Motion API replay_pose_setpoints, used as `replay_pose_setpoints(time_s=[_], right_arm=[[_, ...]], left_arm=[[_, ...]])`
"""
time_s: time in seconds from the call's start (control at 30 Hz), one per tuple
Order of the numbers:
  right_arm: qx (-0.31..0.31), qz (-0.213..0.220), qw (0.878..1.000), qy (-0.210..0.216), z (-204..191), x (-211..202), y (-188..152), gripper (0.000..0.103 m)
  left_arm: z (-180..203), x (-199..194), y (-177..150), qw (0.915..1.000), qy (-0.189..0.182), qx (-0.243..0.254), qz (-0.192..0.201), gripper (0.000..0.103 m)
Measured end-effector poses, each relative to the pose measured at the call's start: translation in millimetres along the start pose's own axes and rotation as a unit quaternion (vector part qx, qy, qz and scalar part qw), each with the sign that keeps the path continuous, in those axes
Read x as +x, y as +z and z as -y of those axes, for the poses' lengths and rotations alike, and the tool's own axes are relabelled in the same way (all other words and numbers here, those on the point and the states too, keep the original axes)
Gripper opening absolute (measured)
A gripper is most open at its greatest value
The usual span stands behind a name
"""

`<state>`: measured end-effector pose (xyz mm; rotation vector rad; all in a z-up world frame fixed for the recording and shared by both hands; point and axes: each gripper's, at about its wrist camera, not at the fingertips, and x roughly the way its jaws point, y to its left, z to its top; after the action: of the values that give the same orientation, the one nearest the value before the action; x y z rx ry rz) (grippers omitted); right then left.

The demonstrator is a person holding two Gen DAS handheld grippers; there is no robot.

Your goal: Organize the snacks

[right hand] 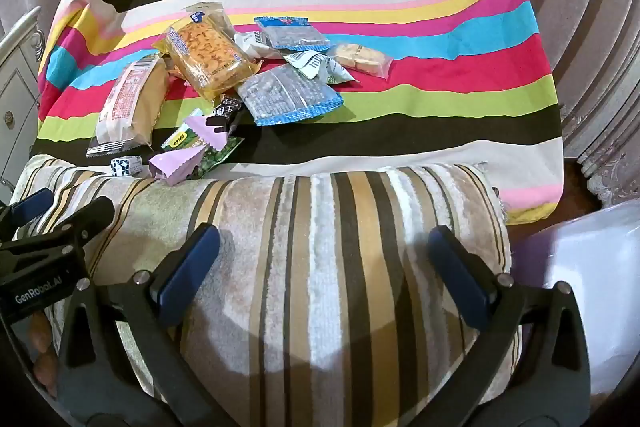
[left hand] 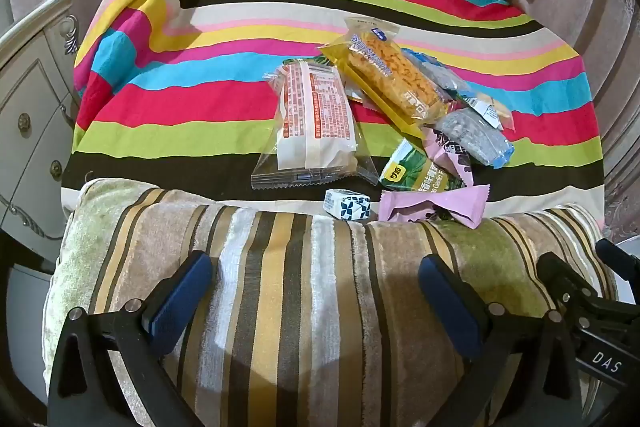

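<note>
The left gripper (left hand: 316, 291) and the right gripper (right hand: 324, 267) both hover over the striped cushion (right hand: 340, 227), each with its 2 blue-padded jaws spread wide and nothing between them. The snacks (left hand: 392, 119) lie in a loose heap on the rainbow-striped cloth (left hand: 200, 107) just beyond the cushion, with the yellow cracker pack (right hand: 208, 59) on top and the small blue-and-white cube (left hand: 347, 208) nearest the cushion edge

Cloth (left hand: 240, 7) upper frame: pink, blue, green, yellow, black, cream stripes. Cushion (left hand: 300, 287) lower frame: gold, brown, white stripes. Center: yellow snack pack (left hand: 392, 79), lilac wrapper (left hand: 436, 209).
</note>
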<state>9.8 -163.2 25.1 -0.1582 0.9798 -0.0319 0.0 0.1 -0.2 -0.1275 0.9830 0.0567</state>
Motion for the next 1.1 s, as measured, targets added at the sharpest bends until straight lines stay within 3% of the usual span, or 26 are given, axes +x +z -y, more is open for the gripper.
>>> replay_pose_setpoints(time_s=[1.1], right_arm=[[0.001,0.000,1.000,0.002,0.0,-0.2,-0.1,0.103]], left_arm=[[-1.2,-1.7,-2.3,1.0000,0.000,0.002,0.004,0.103]])
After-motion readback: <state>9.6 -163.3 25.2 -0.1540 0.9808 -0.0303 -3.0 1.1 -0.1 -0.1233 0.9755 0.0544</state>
